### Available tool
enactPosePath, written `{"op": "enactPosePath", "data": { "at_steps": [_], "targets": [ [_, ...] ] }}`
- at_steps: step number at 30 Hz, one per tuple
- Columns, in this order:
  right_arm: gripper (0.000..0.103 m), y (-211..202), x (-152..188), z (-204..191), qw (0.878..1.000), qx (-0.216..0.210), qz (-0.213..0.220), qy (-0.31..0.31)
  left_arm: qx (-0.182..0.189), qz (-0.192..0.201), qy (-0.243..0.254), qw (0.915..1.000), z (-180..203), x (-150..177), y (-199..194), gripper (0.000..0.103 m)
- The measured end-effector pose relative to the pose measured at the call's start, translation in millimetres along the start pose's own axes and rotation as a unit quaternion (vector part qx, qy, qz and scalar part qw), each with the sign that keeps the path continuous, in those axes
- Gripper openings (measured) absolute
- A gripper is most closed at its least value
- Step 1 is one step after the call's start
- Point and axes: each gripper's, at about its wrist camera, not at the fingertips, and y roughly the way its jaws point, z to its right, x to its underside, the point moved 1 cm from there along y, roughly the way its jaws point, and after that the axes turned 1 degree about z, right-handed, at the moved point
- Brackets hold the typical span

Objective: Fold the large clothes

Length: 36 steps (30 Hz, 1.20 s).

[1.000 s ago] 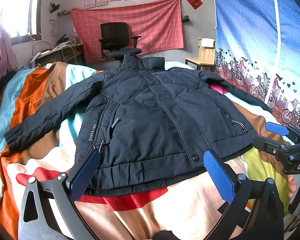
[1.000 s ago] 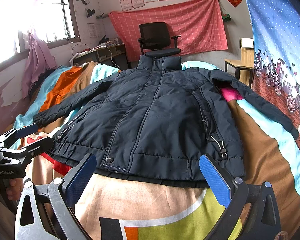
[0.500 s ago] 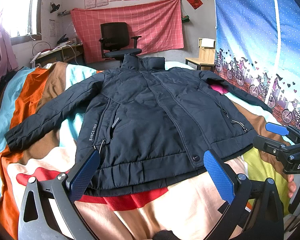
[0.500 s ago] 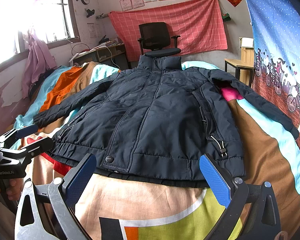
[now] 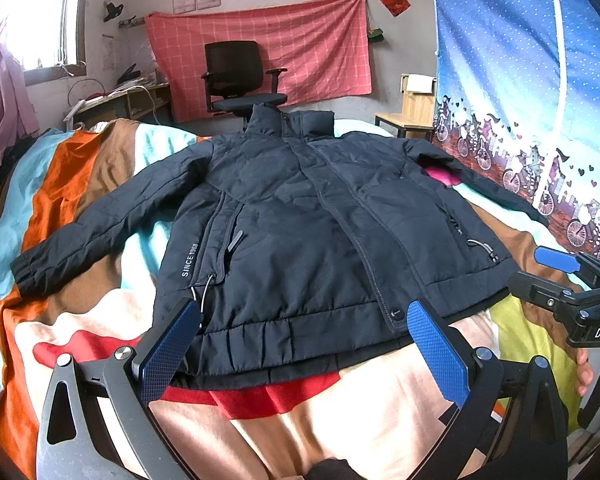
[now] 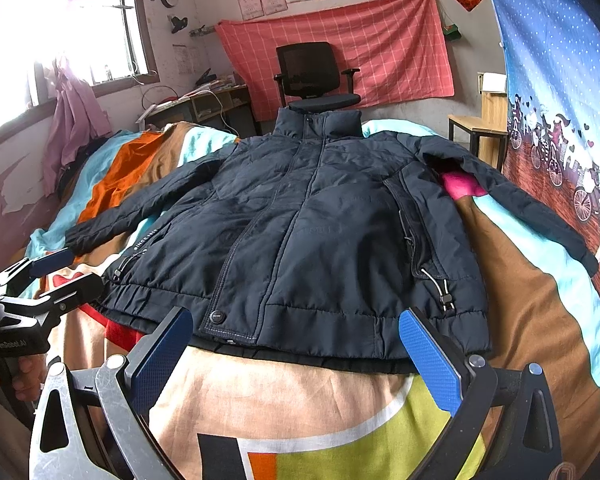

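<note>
A dark navy padded jacket (image 5: 300, 220) lies flat and zipped on the bed, front up, collar at the far end, both sleeves spread out to the sides; it also shows in the right wrist view (image 6: 320, 224). My left gripper (image 5: 300, 344) is open and empty, just short of the jacket's hem. My right gripper (image 6: 296, 348) is open and empty, also just short of the hem. Each gripper shows at the side of the other's view: the right one (image 5: 556, 276) and the left one (image 6: 56, 276).
The bed has a striped, colourful cover (image 5: 60, 184). A black office chair (image 5: 240, 76) and a desk (image 5: 116, 100) stand beyond the bed's far end. A blue patterned curtain (image 5: 520, 80) hangs along the right side. A wooden stool (image 5: 412, 116) stands by it.
</note>
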Motion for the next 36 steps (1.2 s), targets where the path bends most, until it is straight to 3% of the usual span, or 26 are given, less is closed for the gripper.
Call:
{"op": "enactPosePath", "data": {
  "at_steps": [6, 11, 17, 24, 27, 31, 34, 36],
  "targets": [
    [0.103, 17.4, 5.5, 20.1, 0.999, 0.027, -0.022, 0.034, -0.014, -0.033, -0.010, 0.9993, -11.8, -5.9, 14.4, 0.102],
    [0.103, 19.3, -6.0, 46.6, 0.994, 0.065, -0.033, 0.080, -0.004, -0.053, 0.011, 0.9985, -26.9, -39.6, 23.8, 0.102],
    [0.103, 22.4, -49.6, 97.3, 0.987, 0.093, -0.051, 0.117, -0.071, -0.071, 0.071, 0.9924, -39.8, -104.0, 39.9, 0.102],
    [0.103, 34.0, -127.6, 165.5, 0.977, 0.108, -0.095, 0.160, -0.078, -0.047, 0.124, 0.9881, -33.2, -178.1, 66.4, 0.102],
    [0.103, 54.0, -159.3, 188.7, 0.971, 0.108, -0.130, 0.172, -0.064, -0.020, 0.129, 0.9894, -17.8, -208.3, 84.1, 0.102],
    [0.103, 85.1, -176.2, 218.4, 0.960, 0.122, -0.140, 0.210, -0.045, -0.006, 0.135, 0.9898, 4.4, -235.0, 118.3, 0.102],
    [0.103, 121.5, -170.3, 237.2, 0.951, 0.083, -0.188, 0.230, -0.038, -0.009, 0.132, 0.9904, 17.9, -243.8, 150.2, 0.102],
    [0.103, 129.6, -161.6, 249.7, 0.946, 0.083, -0.174, 0.260, -0.029, -0.012, 0.123, 0.9919, 24.6, -247.1, 172.1, 0.102]
  ]
}}
